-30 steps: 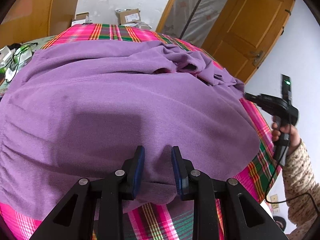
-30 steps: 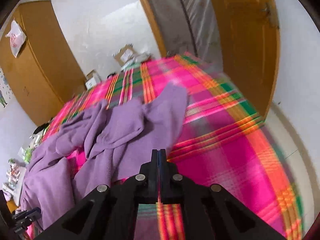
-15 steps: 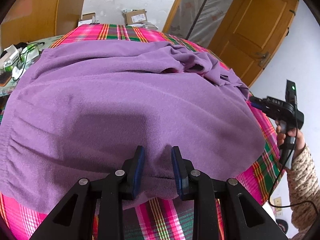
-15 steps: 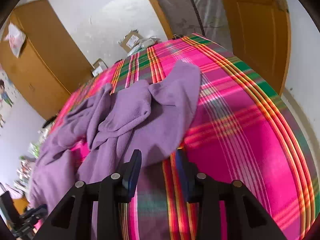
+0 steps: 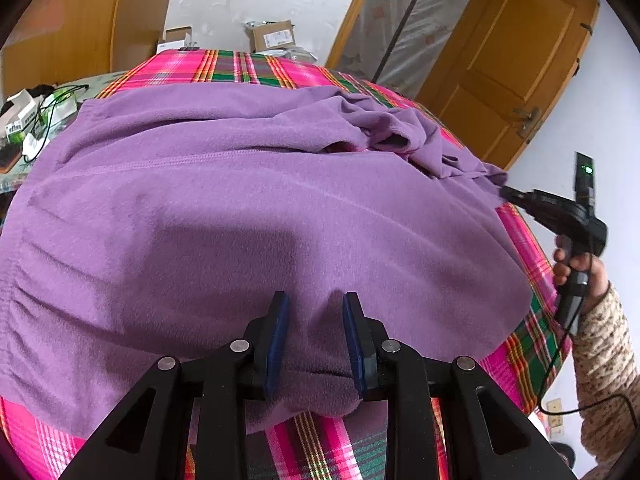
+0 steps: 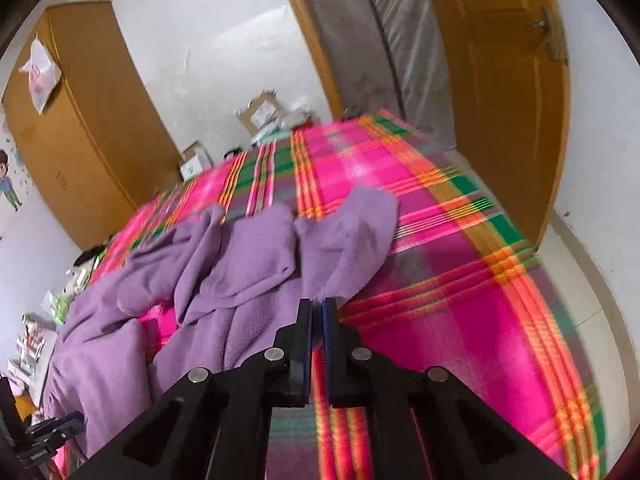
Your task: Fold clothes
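A purple fleece garment (image 5: 248, 208) lies spread over a pink plaid bedcover (image 5: 320, 444). My left gripper (image 5: 312, 298) is open low over the garment's near hem, its blue pads on either side of a small ridge of fabric. In the right wrist view the garment (image 6: 248, 256) lies rumpled, with one loose flap (image 6: 352, 232) reaching toward me. My right gripper (image 6: 318, 302) is shut on that flap's edge. In the left wrist view the right gripper (image 5: 520, 200) meets the garment's far right corner, and a hand (image 5: 576, 264) holds it.
A wooden door (image 6: 496, 80) and a plastic-covered doorway stand past the bed's right side. A wooden wardrobe (image 6: 80, 132) and cardboard boxes (image 5: 272, 36) lie beyond the far edge. Cables and small clutter (image 5: 36, 120) sit to the left. Bare bedcover (image 6: 460, 320) stretches right.
My right gripper was shut, opened half a second ago, and has now shut on the purple flap's edge. The left gripper stays open and has barely moved over the hem.
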Motion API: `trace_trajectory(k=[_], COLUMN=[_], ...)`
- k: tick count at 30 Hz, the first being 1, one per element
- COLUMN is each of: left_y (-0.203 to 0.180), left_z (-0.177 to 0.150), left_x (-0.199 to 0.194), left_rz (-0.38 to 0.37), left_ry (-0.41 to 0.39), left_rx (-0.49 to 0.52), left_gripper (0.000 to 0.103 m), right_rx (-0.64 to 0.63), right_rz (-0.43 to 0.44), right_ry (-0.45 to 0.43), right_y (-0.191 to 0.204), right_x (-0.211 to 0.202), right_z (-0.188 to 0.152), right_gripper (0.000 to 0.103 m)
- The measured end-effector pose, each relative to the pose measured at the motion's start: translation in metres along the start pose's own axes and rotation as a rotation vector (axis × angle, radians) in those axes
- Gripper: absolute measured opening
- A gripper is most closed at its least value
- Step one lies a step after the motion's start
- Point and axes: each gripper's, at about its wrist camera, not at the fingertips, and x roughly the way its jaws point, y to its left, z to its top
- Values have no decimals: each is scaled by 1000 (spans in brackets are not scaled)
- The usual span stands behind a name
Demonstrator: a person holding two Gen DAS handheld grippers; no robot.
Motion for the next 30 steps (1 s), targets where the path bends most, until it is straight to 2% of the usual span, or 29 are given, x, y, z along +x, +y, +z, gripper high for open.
trace_trajectory(k=[16,25,30], left_y=[1,8,23], left_z=[-7,-11,-14], left_x=[-9,-15,-30], left_rz=[1,19,62], left_ry=[24,24,2], left_rx=[2,-18,-54], left_gripper=[28,28,28], right_rx=[143,235,247], right_rz=[-121,-223,-249], right_ry=[-120,-165,-140], right_y=[-66,-107,-114], right_x=[-94,-130,-130], right_z=[-31,-58,-69], right_gripper=[5,5,5])
